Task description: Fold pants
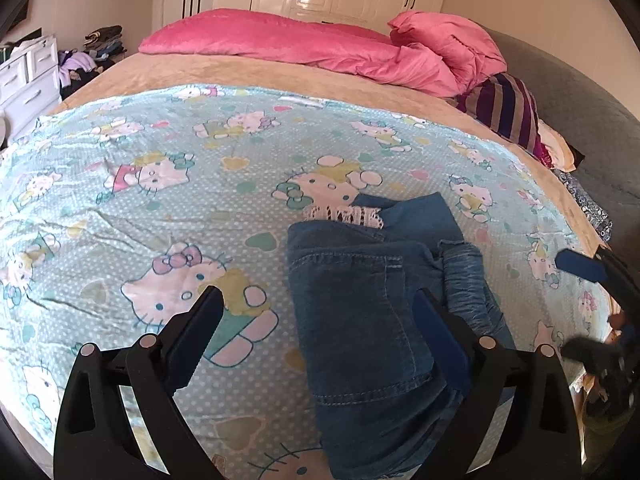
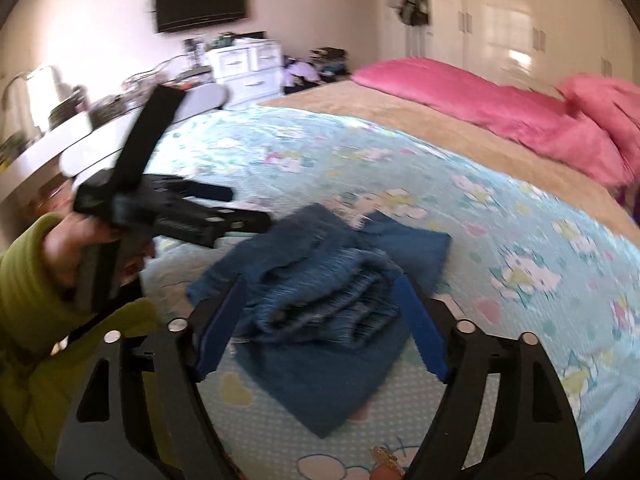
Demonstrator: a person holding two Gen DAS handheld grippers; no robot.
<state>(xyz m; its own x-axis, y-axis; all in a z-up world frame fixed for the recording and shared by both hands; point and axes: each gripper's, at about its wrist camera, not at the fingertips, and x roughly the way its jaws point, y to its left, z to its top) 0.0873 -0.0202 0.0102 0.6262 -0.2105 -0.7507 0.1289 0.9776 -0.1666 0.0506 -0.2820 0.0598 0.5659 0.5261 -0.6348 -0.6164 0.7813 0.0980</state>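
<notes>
Now | jeans [image 1: 360, 288] folded on blanket [image 1: 160, 168] | left gripper [image 1: 320, 304] released | right gripper [image 2: 320, 312] released, empty

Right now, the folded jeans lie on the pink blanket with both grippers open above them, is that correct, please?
Not quite: the jeans lie on the blue cartoon-print sheet, as the left wrist view shows; the pink blanket is farther up the bed. The left gripper and right gripper are indeed open.
</notes>
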